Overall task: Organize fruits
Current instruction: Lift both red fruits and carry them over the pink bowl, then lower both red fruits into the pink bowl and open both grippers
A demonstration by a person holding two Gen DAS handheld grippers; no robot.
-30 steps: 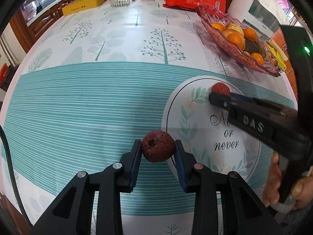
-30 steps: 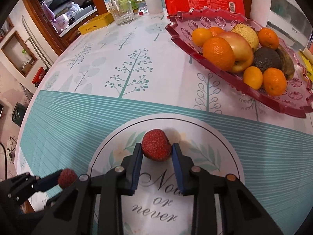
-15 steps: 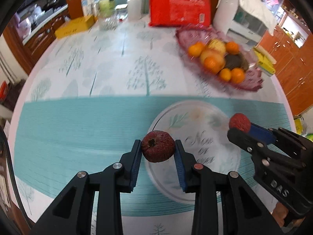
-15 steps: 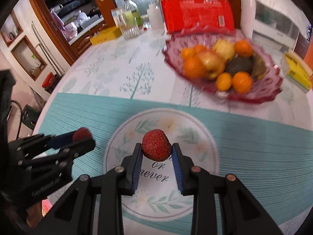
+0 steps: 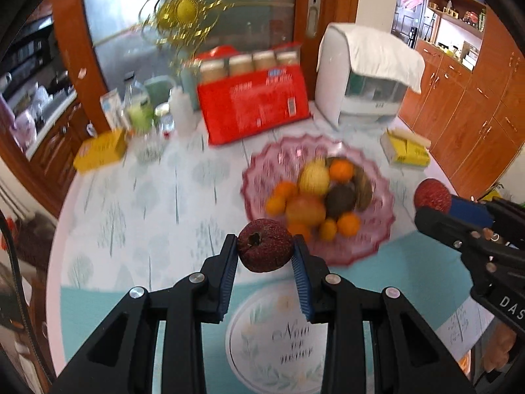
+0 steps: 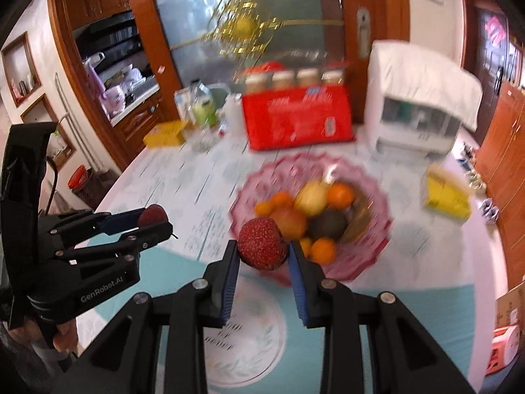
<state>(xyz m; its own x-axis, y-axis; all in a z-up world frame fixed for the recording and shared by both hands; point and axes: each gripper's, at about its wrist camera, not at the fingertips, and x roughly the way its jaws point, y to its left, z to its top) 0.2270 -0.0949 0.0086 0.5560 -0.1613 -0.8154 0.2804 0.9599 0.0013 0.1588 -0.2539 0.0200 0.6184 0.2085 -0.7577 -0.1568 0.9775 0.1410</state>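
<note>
1. My left gripper (image 5: 265,256) is pinching a dark red lychee (image 5: 265,249), its blue pads pressed on both flanks and the stem scar turned toward the camera. It hangs in the air just short of the pink fruit dish (image 5: 377,246), on the near side of the rim.

2. My right gripper (image 6: 262,256) is clamped the same way on a brighter red lychee (image 6: 262,244), also just before the dish's near rim and off the table.

3. The dish holds small oranges (image 5: 348,224), a pale yellow fruit, a reddish apple, a dark avocado and what looks like a browned banana. The pile sits toward the middle, so I judge the near inner edge to be the free spot.

4. Handling, as I judge it: both lychees are light, with a rough, brittle shell that grips well but can crack if squeezed. The hold across the widest part looks right. Being round, they may roll once let go, so I would set them low against other fruit.

5. Writing: "DAS" shows on the right tool's body in the left view, and "GenRobot.AI" on the left tool in the right view. The round print on the tablecloth (image 5: 131,197), nearer me than the dish, carries script too blurred to read. The label on the red package (image 5: 254,106) behind the dish is also illegible.
</note>
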